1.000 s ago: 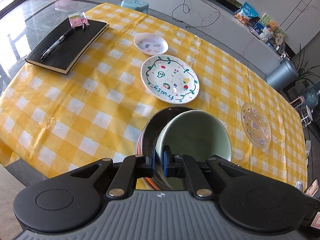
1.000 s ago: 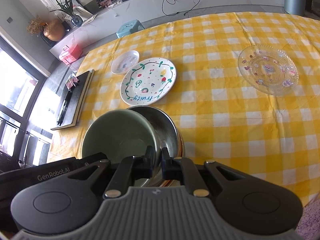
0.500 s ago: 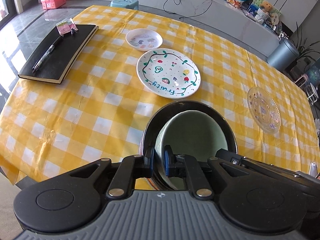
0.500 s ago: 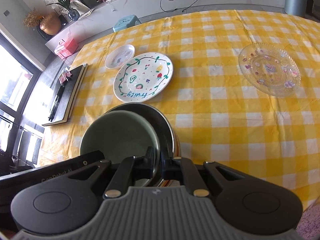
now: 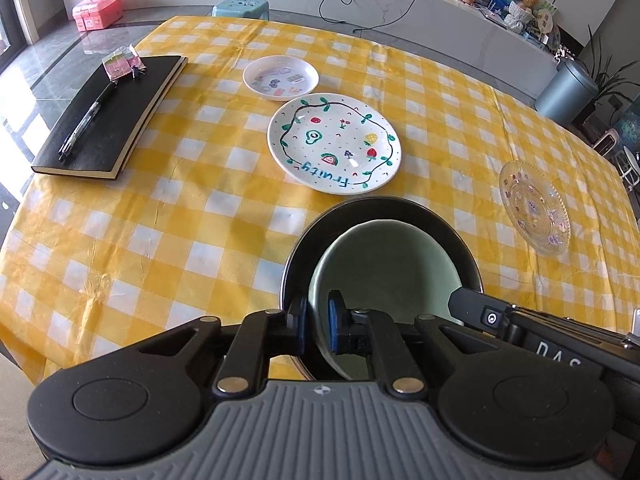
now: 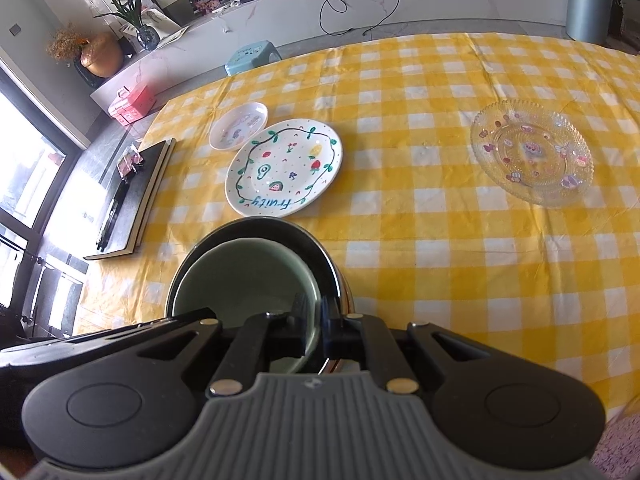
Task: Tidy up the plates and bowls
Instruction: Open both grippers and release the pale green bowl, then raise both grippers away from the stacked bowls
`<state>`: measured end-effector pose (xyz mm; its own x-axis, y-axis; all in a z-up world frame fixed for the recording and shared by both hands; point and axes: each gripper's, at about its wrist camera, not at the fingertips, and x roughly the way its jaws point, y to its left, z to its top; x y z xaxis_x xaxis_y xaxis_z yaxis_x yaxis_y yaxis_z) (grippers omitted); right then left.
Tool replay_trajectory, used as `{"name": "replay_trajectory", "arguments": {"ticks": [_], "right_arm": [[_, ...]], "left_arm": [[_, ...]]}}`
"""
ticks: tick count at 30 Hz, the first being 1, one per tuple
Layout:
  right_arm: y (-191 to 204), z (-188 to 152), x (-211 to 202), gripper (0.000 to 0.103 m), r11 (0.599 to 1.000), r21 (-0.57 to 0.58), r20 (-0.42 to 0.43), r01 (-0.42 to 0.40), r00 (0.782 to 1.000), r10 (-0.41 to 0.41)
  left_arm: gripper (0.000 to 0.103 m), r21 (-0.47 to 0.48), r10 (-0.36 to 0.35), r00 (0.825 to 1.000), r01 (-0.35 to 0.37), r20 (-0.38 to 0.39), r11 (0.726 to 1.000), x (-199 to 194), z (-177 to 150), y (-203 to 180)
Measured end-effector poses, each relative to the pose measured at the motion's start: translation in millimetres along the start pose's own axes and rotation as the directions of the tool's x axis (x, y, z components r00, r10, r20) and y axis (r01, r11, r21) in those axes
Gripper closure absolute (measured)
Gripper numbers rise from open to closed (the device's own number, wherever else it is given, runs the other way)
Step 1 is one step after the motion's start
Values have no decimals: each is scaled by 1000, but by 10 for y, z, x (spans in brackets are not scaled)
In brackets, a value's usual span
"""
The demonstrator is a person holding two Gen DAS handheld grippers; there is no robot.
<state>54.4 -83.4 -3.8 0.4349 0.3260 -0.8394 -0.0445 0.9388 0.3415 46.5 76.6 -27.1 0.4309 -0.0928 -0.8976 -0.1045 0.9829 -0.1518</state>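
Gripping the near rim of the green bowl (image 5: 384, 268) from two sides: left gripper (image 5: 318, 322) clamped on the rim's left part, one pad inside the wall and one outside; right gripper (image 6: 316, 320) clamped likewise on the right part of the same rim. Sitting inside the wider dark bowl (image 5: 304, 248), nested, though whether seated on its floor or hanging just clear cannot be told from either view. Lying straight ahead of both grippers, round and so with no long axis to line up; both equally near, neither favoured. Judging the next move as letting go, which probably calls for the green bowl resting level first, else a tip against the dark wall. Beyond the stack, on the yellow checked surface (image 5: 160, 216), slightly left of centre from the left wrist: the fruit plate (image 5: 334, 144), flat, apart from the bowls. Just behind it, rims close or perhaps touching: the small plate (image 5: 281, 78). Off to the right, well apart from everything: the glass plate (image 6: 530, 151), nearer the right hand. Far left: a black notebook (image 5: 110, 116) with a pen (image 5: 86, 120) lying on top.
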Motion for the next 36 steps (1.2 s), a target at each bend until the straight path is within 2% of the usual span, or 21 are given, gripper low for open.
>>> {"name": "replay_trajectory", "arguments": {"ticks": [2,9,13,16,20,23,27,30,32,34,36], "right_arm": [[4,12,-41,94,1000,-7,15,2,1000,-2],[-26,41,-183,93,999,12,47,-39,998,39],[-54,43,-286,84,998,18,75,-66,995,64],[-74,38,-382,78,996,11,101,-87,991,85],[-108,28,-536,72,995,-9,141,-98,985,99],[-183,25,-663,69,996,-13,176,-84,981,85],[-386,21,-824,55,998,5,226,-59,972,56],[-556,31,-906,54,999,24,250,-23,968,16],[-678,45,-935,50,999,40,260,-6,966,-4],[-799,63,-959,41,998,59,273,7,962,-23],[-901,86,-965,40,997,72,277,18,960,-37]], "left_arm": [[85,-5,-6,1000,6,2,1000,-21,1,9],[80,-4,-12,999,12,34,1000,-210,6,-8],[75,0,-13,997,13,79,1000,-377,8,-42],[68,11,-45,991,43,128,999,-533,9,-106],[66,33,-89,979,85,181,996,-673,-5,-250],[66,50,-111,970,102,217,994,-724,-25,-375],[61,61,-144,961,133,238,989,-723,-48,-536],[61,69,-147,958,134,245,989,-692,-59,-672],[61,71,-154,956,140,248,988,-657,-66,-760],[60,71,-161,954,148,253,987,-612,-64,-841],[58,73,-169,955,156,245,985,-551,-60,-913]]}}
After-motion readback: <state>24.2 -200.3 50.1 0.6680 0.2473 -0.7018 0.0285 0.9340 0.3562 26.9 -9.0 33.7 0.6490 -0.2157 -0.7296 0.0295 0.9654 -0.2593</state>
